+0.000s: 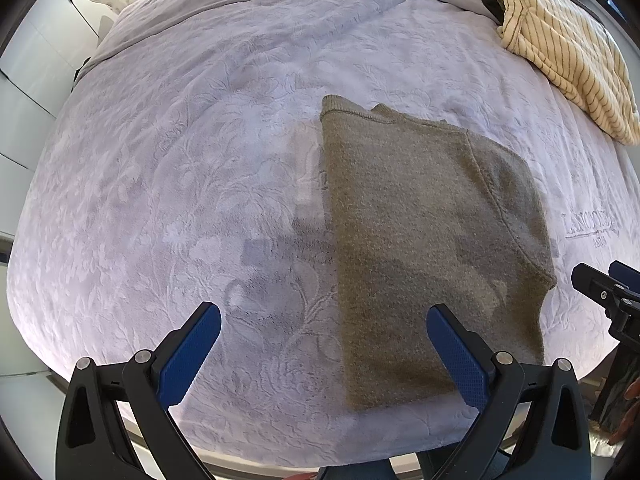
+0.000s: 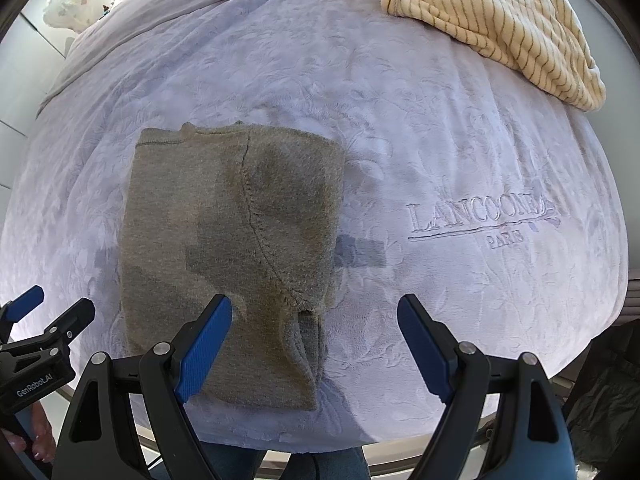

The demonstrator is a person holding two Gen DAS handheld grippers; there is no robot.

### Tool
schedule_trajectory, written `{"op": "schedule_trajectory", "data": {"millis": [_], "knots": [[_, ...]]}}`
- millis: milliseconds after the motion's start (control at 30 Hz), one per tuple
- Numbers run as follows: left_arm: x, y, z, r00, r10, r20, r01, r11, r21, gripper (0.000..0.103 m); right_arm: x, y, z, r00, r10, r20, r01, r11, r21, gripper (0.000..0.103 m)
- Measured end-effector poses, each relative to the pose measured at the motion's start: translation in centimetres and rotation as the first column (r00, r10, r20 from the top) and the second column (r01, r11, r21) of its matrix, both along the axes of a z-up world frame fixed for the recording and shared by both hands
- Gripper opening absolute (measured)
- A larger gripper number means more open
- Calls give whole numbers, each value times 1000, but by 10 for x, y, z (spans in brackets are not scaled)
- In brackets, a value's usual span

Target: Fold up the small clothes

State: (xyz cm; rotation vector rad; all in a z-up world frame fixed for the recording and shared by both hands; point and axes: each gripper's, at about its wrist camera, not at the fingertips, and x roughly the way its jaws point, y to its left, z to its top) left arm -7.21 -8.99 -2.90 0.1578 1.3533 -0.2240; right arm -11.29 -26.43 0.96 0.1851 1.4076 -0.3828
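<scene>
Currently both tools hang above the near edge of the bed cover, pointing steeply down, nothing in either grip

- Olive knit garment: lies flat on the pale embossed cover, already doubled into a tall rectangle. Long axis runs from the near edge of the cover away toward the far side. A curved seam crosses its upper layer, and a loose fold bulges at its near right corner.
- Left gripper: jaws spread wide, empty. The garment's left long edge falls between its fingers; its right finger overlaps the near part of the cloth in this view, its left finger is over bare cover.
- Right gripper: jaws spread wide, empty. The garment's right long edge and the bulging corner sit between its fingers; its left finger is over cloth, its right finger over bare cover.
- Striped cream garment: heaped well apart, at the far right of the cover. Untouched.

Judgement: each tool straddles one near corner, so neither is nearer overall. The next fold likely turns on the long axis, near end carried up toward the far end
</scene>
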Motion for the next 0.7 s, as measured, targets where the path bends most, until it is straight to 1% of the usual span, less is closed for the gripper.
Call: {"op": "schedule_trajectory", "data": {"millis": [700], "knots": [[-3,-1,0,1000,6,1,-6,1000,0,103,-2,1,-1,1000,-7,-3,7,1000,5,87]]}}
